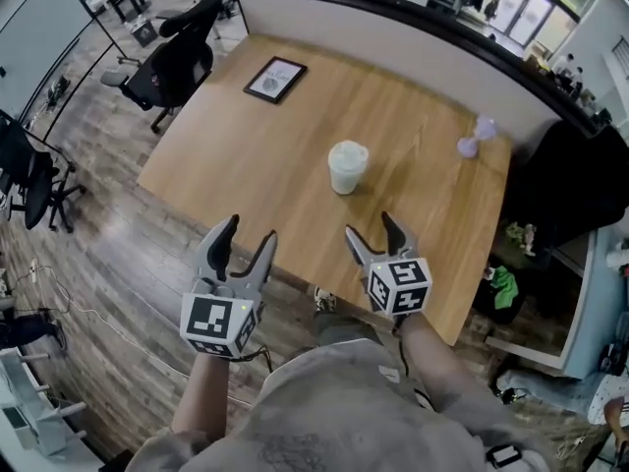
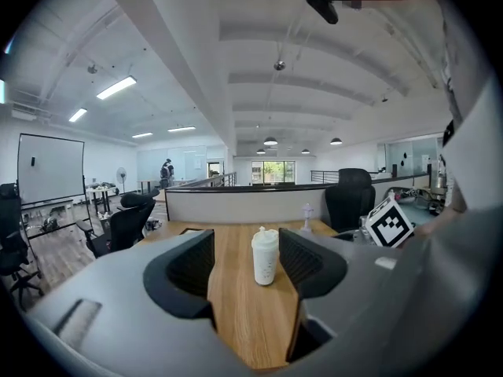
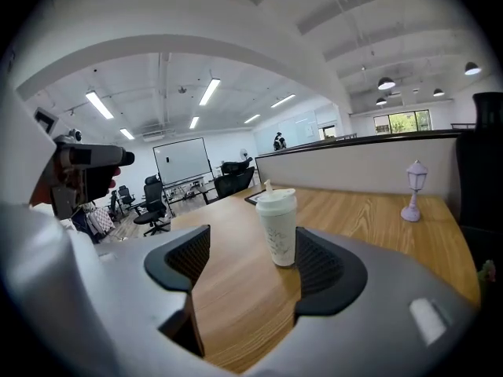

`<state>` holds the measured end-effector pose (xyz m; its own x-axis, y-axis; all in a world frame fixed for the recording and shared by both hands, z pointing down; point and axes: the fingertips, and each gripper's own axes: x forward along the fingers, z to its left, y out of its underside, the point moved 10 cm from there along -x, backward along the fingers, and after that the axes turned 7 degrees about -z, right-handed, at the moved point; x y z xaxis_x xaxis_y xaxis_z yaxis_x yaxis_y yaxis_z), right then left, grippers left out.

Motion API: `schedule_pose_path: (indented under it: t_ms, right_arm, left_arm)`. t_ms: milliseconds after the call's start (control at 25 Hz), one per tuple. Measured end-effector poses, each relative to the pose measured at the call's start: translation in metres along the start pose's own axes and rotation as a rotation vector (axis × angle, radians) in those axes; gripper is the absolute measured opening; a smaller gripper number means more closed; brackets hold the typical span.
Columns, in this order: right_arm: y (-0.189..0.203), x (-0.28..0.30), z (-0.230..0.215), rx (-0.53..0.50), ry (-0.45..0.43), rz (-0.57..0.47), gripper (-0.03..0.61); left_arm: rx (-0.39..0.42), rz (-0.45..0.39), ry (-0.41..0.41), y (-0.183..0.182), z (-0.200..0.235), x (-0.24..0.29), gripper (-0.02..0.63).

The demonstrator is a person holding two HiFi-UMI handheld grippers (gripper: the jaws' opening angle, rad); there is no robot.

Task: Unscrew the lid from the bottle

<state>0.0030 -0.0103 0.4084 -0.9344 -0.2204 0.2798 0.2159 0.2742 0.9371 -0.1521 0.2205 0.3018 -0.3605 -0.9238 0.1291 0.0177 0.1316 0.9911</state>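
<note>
A white bottle [image 1: 347, 168] with a white lid stands upright near the middle of the wooden table [image 1: 246, 155]. The bottle [image 2: 265, 256] shows well ahead between the jaws in the left gripper view, and the same bottle [image 3: 277, 226] in the right gripper view. My left gripper [image 1: 246, 244] hovers at the table's near edge, open, with nothing between its fingers. To its right, my right gripper [image 1: 375, 232] is also open and empty, short of the bottle.
A framed picture [image 1: 275, 78] lies at the table's far left. A small lilac lamp [image 1: 477, 137] stands at the far right. Black office chairs [image 1: 177, 57] stand left of the table, and a low partition wall [image 1: 393, 28] runs behind it.
</note>
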Motion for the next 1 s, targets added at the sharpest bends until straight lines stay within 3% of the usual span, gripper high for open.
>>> schedule_pose_path:
  t_ms: [440, 600, 1000]
  right_arm:
    - [0.012, 0.096, -0.032, -0.016, -0.017, 0.019, 0.369]
    - [0.024, 0.121, -0.039, -0.022, -0.011, 0.021, 0.382]
    - [0.044, 0.158, -0.049, -0.09, 0.003, -0.024, 0.383]
  left_arm:
    - [0.052, 0.077, 0.158, 0.005, 0.027, 0.111, 0.255]
    - [0.095, 0.094, 0.238, 0.003, 0.03, 0.139, 0.255]
    - [0.117, 0.145, 0.373, 0.012, 0.04, 0.185, 0.255]
